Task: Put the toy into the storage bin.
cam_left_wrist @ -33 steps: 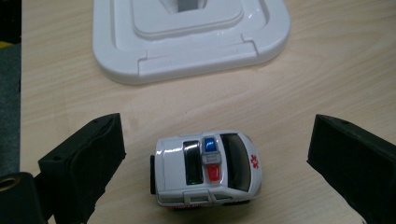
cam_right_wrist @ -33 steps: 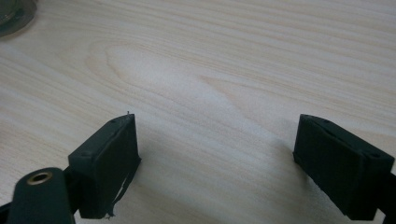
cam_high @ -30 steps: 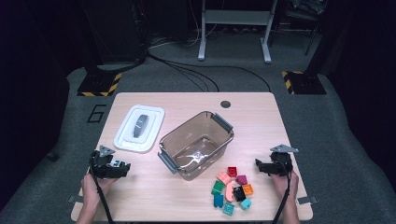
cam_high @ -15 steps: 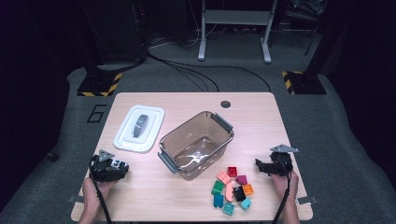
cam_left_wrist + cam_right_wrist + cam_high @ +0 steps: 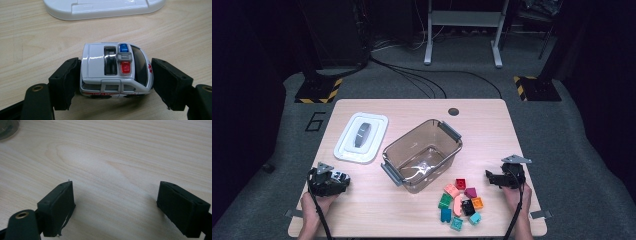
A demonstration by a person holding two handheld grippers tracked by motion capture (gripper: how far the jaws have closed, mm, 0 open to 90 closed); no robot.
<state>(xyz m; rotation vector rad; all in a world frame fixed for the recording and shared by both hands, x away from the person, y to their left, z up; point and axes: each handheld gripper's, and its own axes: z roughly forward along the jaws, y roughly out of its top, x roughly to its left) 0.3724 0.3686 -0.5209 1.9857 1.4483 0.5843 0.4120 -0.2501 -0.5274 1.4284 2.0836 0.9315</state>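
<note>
The table (image 5: 492,125) held a clear brown bin (image 5: 423,154) at its middle, empty as far as I could see, with its white lid (image 5: 362,137) lying flat just to the left and a cluster of coloured blocks (image 5: 459,200) near the front right. At the front left corner the left gripper (image 5: 115,80) stood low over the wood, its jaws set to either side of a small white toy ambulance (image 5: 116,72) that sat on its wheels. One jaw lay against the car's rear; the other showed a thin gap at the windscreen end, so the hold looked not quite closed. To my eye the step was to pinch the car, and doing it well meant closing squarely end to end, keeping the pads low on the body so it would not squirt out. The right gripper (image 5: 116,207) waited over bare table at the front right, jaws wide apart and holding nothing
</note>
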